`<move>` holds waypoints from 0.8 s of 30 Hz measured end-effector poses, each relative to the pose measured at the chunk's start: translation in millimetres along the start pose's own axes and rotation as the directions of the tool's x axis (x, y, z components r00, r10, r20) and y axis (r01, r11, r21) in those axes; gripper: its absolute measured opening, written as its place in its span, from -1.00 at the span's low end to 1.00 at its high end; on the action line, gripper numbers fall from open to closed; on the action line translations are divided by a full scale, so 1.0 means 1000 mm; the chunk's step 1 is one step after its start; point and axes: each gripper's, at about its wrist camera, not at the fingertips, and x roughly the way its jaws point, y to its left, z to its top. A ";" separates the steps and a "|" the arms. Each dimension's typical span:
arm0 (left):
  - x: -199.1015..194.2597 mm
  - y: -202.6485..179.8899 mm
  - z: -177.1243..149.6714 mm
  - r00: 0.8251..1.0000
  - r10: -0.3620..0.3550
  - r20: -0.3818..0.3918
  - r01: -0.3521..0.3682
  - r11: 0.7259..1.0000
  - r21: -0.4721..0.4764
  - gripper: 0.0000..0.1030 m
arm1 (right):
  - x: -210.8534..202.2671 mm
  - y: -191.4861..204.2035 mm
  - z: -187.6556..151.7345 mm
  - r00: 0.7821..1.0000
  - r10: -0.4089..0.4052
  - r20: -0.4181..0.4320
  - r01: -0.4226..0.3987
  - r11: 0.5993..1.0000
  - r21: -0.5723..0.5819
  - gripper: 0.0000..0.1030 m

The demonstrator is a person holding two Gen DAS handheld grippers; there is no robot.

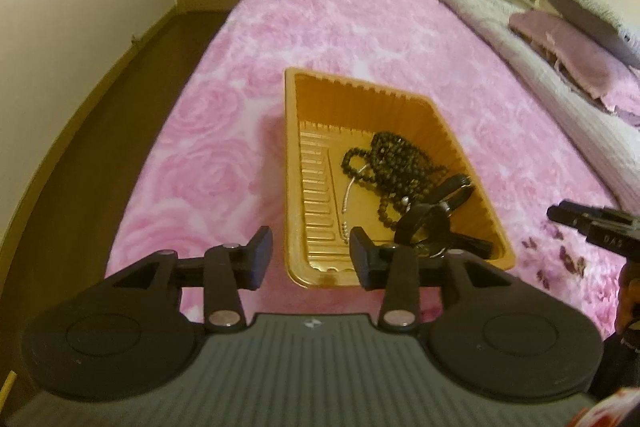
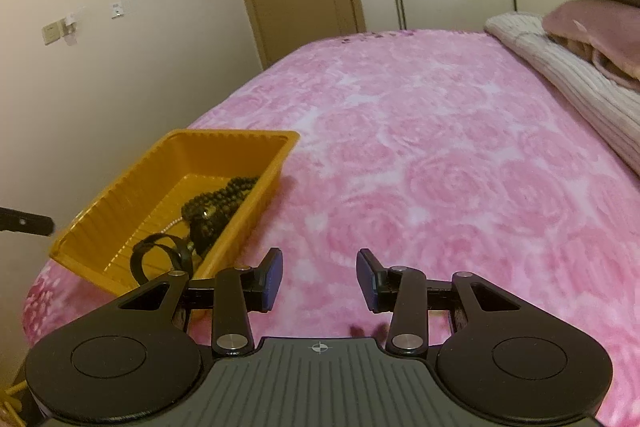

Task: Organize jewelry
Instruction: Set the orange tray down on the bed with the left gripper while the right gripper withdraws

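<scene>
— Both grippers, state?
— Left gripper [image 1: 311, 259] and right gripper [image 2: 319, 279] gape, empty.
— Jewelry?
— Beads [image 1: 394, 163] in orange tray [image 1: 292, 131], twelve o'clock of left, nearer; long axis runs away.

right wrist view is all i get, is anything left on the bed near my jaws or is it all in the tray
Observer: Nothing loose shows on the pink bedspread from the left wrist view either. The orange tray holds a dark bead necklace, a thin silver chain and black bands.
Operator: is the left gripper holding anything
Observer: No. The left gripper has its jaws open over the tray's near end, nothing between them.
Operator: how full is the tray, i only see one side
Observer: The jewelry sits in the tray's right, near part; the left side and far end of the floor are bare.
</scene>
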 end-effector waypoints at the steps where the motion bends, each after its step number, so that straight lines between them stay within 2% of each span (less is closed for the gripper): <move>1: -0.006 -0.004 -0.003 1.000 -0.005 0.016 0.005 1.000 -0.004 -0.22 | -0.003 -0.001 -0.002 1.000 -0.003 -0.005 0.003 1.000 0.008 -0.19; 3: -0.016 -0.012 -0.009 0.999 -0.013 0.045 0.013 1.000 -0.006 -0.03 | -0.009 -0.003 -0.005 1.000 -0.005 -0.018 0.006 1.000 0.024 -0.16; 4: -0.020 -0.016 -0.012 0.998 -0.016 0.054 0.016 1.000 -0.004 0.19 | -0.012 -0.003 -0.006 1.000 -0.009 -0.025 0.009 0.999 0.031 -0.08; 5: -0.023 -0.022 -0.015 0.998 -0.016 0.063 0.017 1.000 0.000 0.32 | -0.015 -0.004 -0.007 0.999 -0.014 -0.031 0.015 0.999 0.037 0.08; 8: -0.029 -0.036 -0.023 0.996 -0.015 0.083 0.015 1.000 0.005 0.48 | -0.026 -0.006 -0.009 0.999 -0.030 -0.027 0.032 0.998 0.050 0.39; 12: -0.029 -0.053 -0.035 0.996 -0.013 0.093 0.016 1.000 -0.024 0.70 | -0.041 -0.006 -0.010 0.999 -0.044 -0.032 0.046 0.997 0.060 0.46; 14: -0.028 -0.061 -0.041 0.995 -0.008 0.099 0.013 0.999 -0.051 0.98 | -0.047 -0.006 -0.011 0.998 -0.052 -0.040 0.054 0.997 0.063 0.47; 20: -0.015 -0.089 -0.057 0.998 -0.018 0.059 0.023 0.997 -0.079 1.00 | -0.065 -0.007 -0.017 0.994 -0.087 -0.066 0.091 0.994 0.060 0.49; 24: -0.001 -0.106 -0.068 1.000 -0.009 -0.006 0.008 0.997 -0.075 1.00 | -0.073 -0.004 -0.025 0.991 -0.100 -0.087 0.104 0.994 0.041 0.49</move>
